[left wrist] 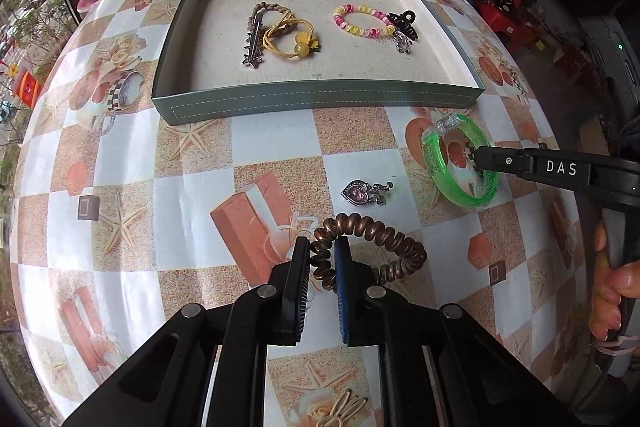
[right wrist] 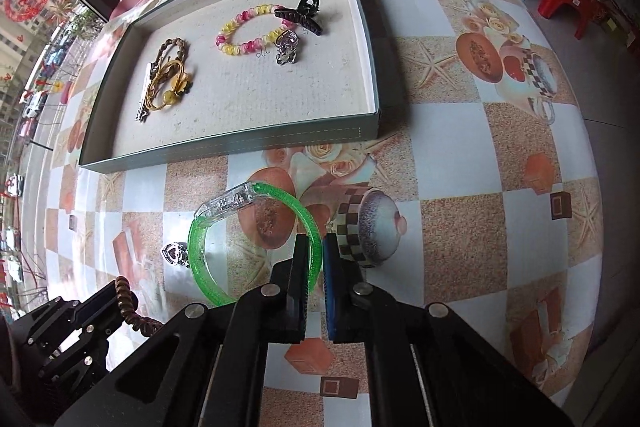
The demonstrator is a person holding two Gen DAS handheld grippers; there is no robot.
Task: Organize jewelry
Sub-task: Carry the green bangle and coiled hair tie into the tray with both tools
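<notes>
While left gripper (left wrist: 323, 259) jaws clamp brown coil tie (left wrist: 368, 251), right gripper (right wrist: 316, 259) jaws clamp green bangle (right wrist: 256, 243) edge-on

L hand-held gripper (left wrist: 323, 251) clamping coil hair tie (left wrist: 372, 251), tray (left wrist: 320, 99) behind

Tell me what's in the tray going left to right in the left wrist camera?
Silver star clip → yellow hair tie with a bead → pink and yellow beaded bracelet → black claw clip, all inside the tray.
</notes>
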